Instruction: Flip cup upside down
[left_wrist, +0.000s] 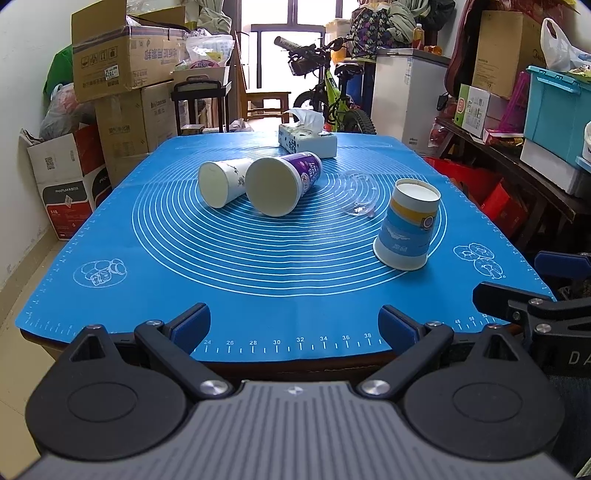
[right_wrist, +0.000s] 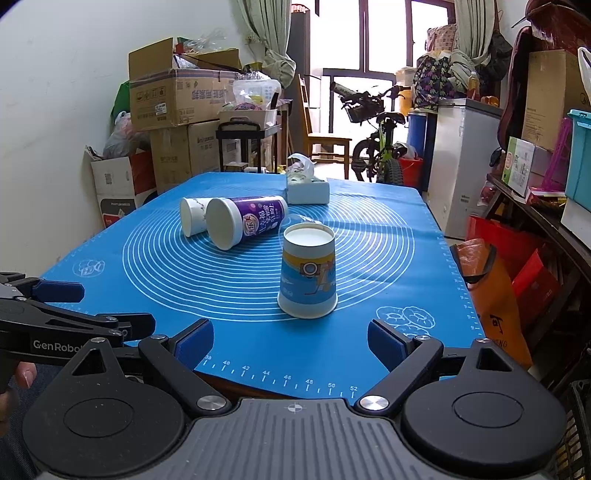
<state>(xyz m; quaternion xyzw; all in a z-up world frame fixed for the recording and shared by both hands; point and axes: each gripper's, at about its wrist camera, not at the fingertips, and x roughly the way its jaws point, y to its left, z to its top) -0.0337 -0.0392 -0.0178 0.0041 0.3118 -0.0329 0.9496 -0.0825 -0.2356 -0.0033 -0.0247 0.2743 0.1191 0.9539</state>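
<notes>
A blue and yellow paper cup (left_wrist: 408, 225) stands upside down on the blue mat (left_wrist: 258, 288), right of centre; it also shows in the right wrist view (right_wrist: 308, 271). A purple cup (left_wrist: 282, 182) and a white cup (left_wrist: 223, 181) lie on their sides farther back, mouths toward me. A clear plastic cup (left_wrist: 356, 194) lies on its side between them and the upturned cup. My left gripper (left_wrist: 294, 326) is open and empty at the mat's near edge. My right gripper (right_wrist: 290, 341) is open and empty, just short of the upturned cup.
A tissue box (left_wrist: 308, 140) sits at the far end of the mat. Stacked cardboard boxes (left_wrist: 122, 74) stand to the left, a bicycle (left_wrist: 332, 92) and white cabinet (left_wrist: 410, 96) behind, and cluttered shelves (left_wrist: 517, 147) to the right.
</notes>
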